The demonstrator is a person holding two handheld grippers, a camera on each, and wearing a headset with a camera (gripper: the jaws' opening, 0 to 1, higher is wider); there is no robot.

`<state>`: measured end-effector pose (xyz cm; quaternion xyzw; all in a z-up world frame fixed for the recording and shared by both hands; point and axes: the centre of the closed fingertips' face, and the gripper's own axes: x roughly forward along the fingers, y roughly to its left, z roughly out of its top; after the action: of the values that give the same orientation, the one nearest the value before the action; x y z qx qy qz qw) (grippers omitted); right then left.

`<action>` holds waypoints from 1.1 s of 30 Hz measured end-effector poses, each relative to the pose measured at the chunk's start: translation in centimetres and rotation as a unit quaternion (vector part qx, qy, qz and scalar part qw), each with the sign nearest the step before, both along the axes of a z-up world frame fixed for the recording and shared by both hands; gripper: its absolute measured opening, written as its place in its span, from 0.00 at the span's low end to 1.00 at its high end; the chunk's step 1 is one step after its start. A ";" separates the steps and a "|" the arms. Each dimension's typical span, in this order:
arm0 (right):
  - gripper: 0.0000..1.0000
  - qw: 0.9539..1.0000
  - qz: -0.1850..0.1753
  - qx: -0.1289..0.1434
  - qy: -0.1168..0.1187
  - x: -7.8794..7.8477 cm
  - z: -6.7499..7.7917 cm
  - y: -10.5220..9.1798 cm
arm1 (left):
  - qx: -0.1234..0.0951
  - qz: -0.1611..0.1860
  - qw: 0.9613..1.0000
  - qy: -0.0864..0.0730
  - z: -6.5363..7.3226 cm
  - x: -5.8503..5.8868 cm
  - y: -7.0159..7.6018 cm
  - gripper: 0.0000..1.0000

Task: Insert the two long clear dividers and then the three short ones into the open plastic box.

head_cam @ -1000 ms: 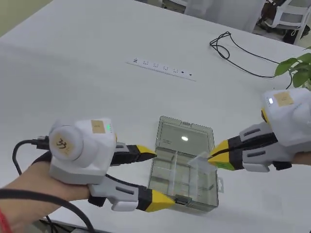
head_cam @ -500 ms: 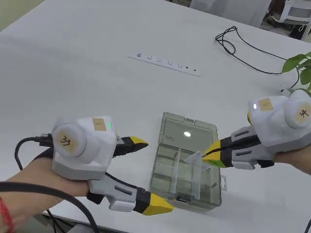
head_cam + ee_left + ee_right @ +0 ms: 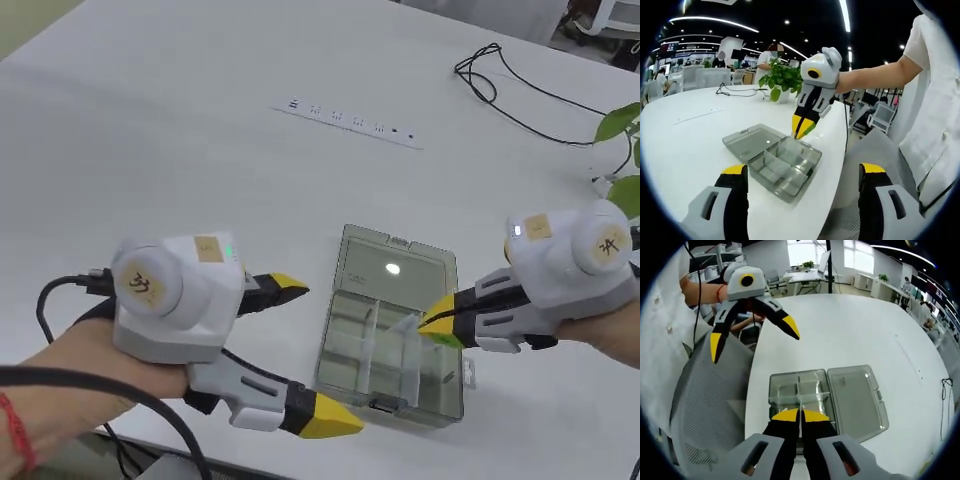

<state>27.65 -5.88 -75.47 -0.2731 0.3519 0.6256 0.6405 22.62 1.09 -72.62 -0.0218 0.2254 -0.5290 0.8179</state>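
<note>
1. Box (image 3: pixel 352 395): the clear plastic box lies open on the white table (image 3: pixel 150 150), between the 2 grippers, near the table's front edge.
2. Its lid (image 3: pixel 400 268) lies flat, hinged on the far side of the tray, with the latch on the near edge.
3. Clear partitions stand in the tray. 1 long piece runs from the lid side toward the latch, and shorter pieces cross it. I cannot tell the full count.
4. The right gripper (image 3: pixel 428 325) is pinched tight on a clear divider (image 3: pixel 403 326), which it holds low over the right half of the tray.
5. The divider sticks out from the jaw tips toward the middle of the box. Its long axis runs roughly across the tray and is slightly tilted. In the right gripper view it is a thin edge-on line between the yellow tips.
6. The left gripper (image 3: pixel 315 357) is spread wide and grips nothing, its tips just left of the tray.
7. A power strip (image 3: pixel 350 122), a black cable (image 3: pixel 500 85) and a plant (image 3: pixel 625 150) are farther back, well apart from the box.
</note>
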 end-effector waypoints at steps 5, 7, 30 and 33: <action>0.03 1.000 0.005 -0.001 -0.003 0.0 -0.3 0.0 | 0.001 0.000 1.000 0.002 -0.1 0.0 0.0 0.94; 0.03 1.000 0.009 -0.002 -0.007 0.0 -0.4 0.1 | 0.001 0.000 1.000 0.004 -0.2 -0.1 0.0 0.94; 0.03 0.999 0.038 0.002 -0.032 -0.7 -1.1 1.0 | -0.003 -0.002 1.000 0.008 -0.2 -0.1 -0.3 0.92; 0.03 0.999 0.037 0.004 -0.032 -0.7 -1.1 1.2 | -0.001 -0.004 1.000 0.009 -0.3 -0.2 -0.3 0.92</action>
<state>26.98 -4.67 -76.58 -0.3030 0.3186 0.6415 0.6287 22.43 0.80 -72.91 -0.0264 0.2327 -0.5323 0.8135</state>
